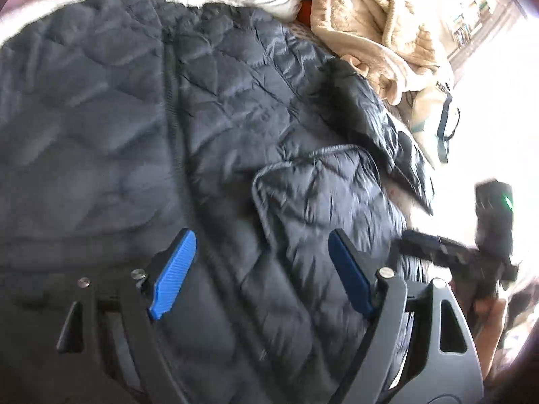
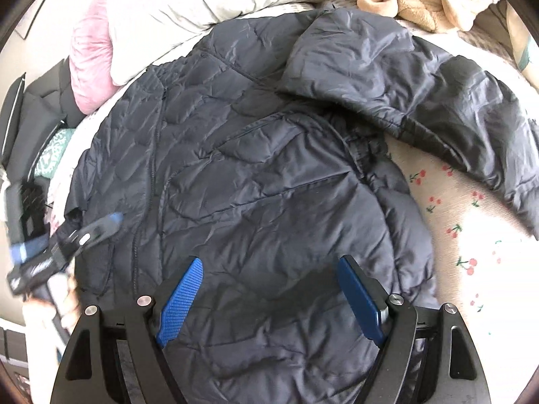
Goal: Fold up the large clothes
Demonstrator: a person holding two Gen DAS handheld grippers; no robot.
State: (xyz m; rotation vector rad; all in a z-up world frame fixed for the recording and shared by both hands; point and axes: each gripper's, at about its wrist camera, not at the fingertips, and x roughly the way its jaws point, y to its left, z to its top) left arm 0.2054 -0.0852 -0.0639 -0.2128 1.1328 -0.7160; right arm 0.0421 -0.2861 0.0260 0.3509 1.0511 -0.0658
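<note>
Jacket [image 2: 256, 181], dark quilted, is lying front-up and spread across the cherry-print bedsheet [image 2: 465, 235], zipper [image 2: 151, 168] closed along its length. One sleeve [image 2: 438, 101] is extending toward the right edge of the right wrist view. Left gripper [image 1: 261, 269] is hovering over the jacket body with jaws spread wide, gripping nothing. Right gripper [image 2: 269, 289] is hovering over the lower jacket panel, jaws likewise wide apart and empty. Beige blanket [image 1: 370, 23] and pink pillow [image 2: 91, 57] are lying beyond the jacket.
</note>
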